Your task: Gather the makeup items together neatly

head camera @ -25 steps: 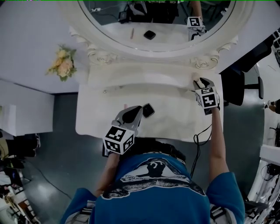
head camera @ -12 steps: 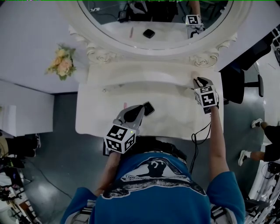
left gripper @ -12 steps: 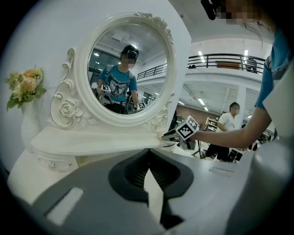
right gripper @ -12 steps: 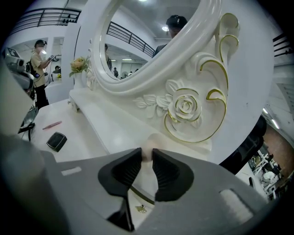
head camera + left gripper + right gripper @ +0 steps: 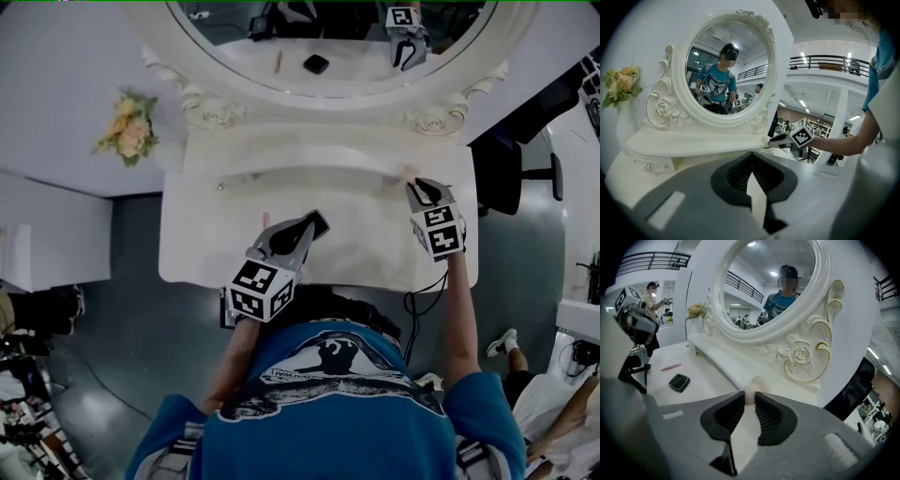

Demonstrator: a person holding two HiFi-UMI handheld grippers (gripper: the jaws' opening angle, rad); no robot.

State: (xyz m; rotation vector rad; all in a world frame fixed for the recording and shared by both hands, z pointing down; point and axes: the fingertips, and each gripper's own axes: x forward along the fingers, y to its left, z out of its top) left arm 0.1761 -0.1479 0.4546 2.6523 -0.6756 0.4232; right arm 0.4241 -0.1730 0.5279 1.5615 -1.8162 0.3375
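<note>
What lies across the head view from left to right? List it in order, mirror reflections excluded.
flower bunch → left gripper → right gripper, whose jaws have just been closing on a pale puff → black chair

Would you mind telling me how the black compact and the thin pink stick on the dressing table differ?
The black compact is squarish and broad; the pink stick is thin and long. The compact is dark, the stick light pink. In the right gripper view the compact lies nearer the camera, the stick beyond it. Both lie flat on the white table, apart from each other.
</note>
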